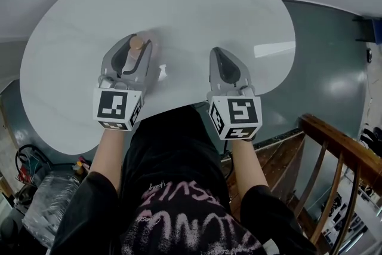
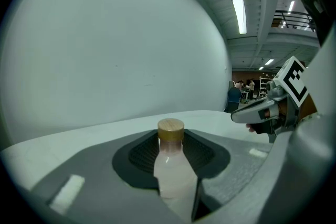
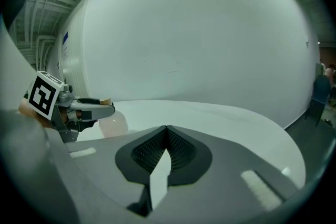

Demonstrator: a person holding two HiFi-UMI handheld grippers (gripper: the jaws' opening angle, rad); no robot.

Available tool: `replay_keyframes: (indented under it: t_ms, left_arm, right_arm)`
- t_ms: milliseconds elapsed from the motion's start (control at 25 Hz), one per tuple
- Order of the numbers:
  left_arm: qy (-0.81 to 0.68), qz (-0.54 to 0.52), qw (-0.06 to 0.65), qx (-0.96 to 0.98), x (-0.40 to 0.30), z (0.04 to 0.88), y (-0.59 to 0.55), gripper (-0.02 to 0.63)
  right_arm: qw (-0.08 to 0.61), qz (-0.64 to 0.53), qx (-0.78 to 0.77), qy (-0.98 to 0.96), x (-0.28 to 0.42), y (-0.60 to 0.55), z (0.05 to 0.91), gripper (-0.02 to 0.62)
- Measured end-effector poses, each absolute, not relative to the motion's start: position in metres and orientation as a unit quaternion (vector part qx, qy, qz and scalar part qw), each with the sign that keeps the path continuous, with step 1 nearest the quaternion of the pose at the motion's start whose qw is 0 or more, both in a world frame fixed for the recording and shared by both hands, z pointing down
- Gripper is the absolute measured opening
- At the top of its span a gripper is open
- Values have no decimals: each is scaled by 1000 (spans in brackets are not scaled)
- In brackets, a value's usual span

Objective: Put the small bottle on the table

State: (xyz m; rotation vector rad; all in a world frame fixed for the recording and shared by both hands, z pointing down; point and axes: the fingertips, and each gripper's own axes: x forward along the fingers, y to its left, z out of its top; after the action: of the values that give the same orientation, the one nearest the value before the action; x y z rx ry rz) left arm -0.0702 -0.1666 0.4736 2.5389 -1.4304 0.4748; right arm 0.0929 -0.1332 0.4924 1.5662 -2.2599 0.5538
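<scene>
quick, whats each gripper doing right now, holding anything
Left gripper: shut on the small bottle, cap up.
Right gripper: shut, with nothing between its jaws.

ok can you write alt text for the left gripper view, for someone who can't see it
The left gripper is shut on a small bottle, held upright, with a pale cloudy body and a tan wooden-looking cap. The white table lies beyond the jaws. At the right edge the right gripper shows side-on with its marker cube.
</scene>
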Motion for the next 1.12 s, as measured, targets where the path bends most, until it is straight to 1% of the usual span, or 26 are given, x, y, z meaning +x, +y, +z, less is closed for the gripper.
replay_keyframes:
  t_ms: [360,520,1120]
  left_arm:
    - [-479,177,96,854,-72,487,-168,147]
    - [-484,172,109,851,-78,496,-171,147]
    - [-483,175,117,850,-78,506,-172,147]
  right_arm:
    - [172,209,545,-793,85,-136,506,11]
    - [174,212,544,-793,81,-139,512,11]
    - [180,223,539,-792,75,-142,518,11]
